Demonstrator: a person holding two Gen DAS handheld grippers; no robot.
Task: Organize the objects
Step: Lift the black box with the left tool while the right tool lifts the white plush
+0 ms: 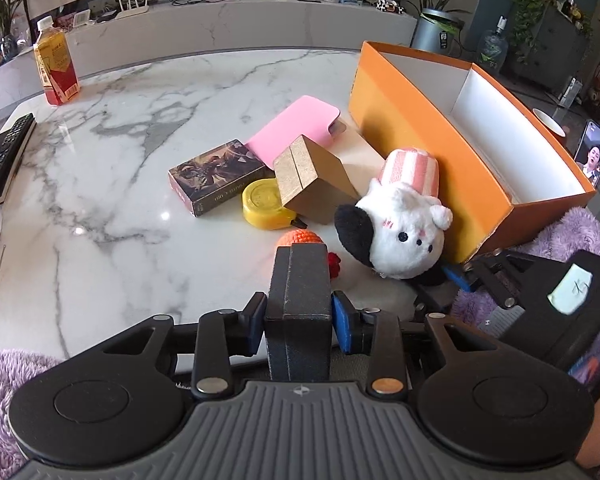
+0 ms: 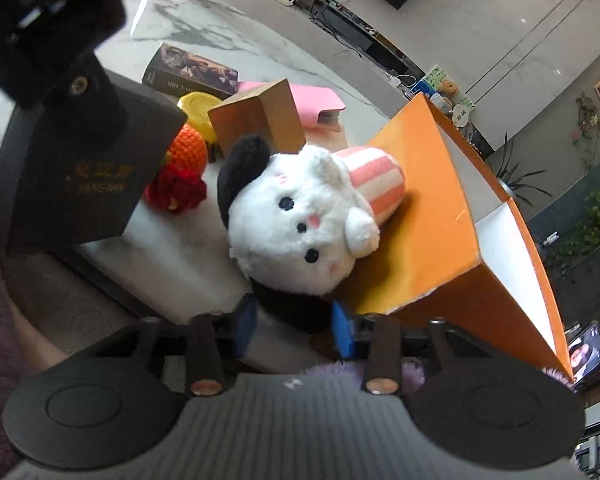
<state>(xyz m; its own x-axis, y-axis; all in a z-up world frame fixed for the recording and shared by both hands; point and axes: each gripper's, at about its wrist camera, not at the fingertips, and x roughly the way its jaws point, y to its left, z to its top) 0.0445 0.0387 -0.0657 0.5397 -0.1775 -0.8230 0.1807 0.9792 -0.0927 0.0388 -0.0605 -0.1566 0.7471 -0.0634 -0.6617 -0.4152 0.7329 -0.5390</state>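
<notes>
My left gripper (image 1: 299, 320) is shut on a black box (image 1: 299, 288), held above the table's near edge; the box shows in the right wrist view (image 2: 96, 176) with gold lettering. My right gripper (image 2: 294, 326) is closed around the black base of a white plush toy (image 2: 300, 216) with a pink striped hat, which leans against the orange box (image 2: 432, 216). In the left wrist view the plush toy (image 1: 396, 216) lies beside the orange box (image 1: 432, 152), which stands open with a white inside.
On the marble table (image 1: 140, 140) lie a pink case (image 1: 296, 128), a dark card box (image 1: 216, 178), a yellow tape measure (image 1: 266, 202), a brown cardboard box (image 1: 312, 184), an orange and red crochet toy (image 2: 184, 168). A drink carton (image 1: 56, 66) and remote (image 1: 6, 160) sit far left.
</notes>
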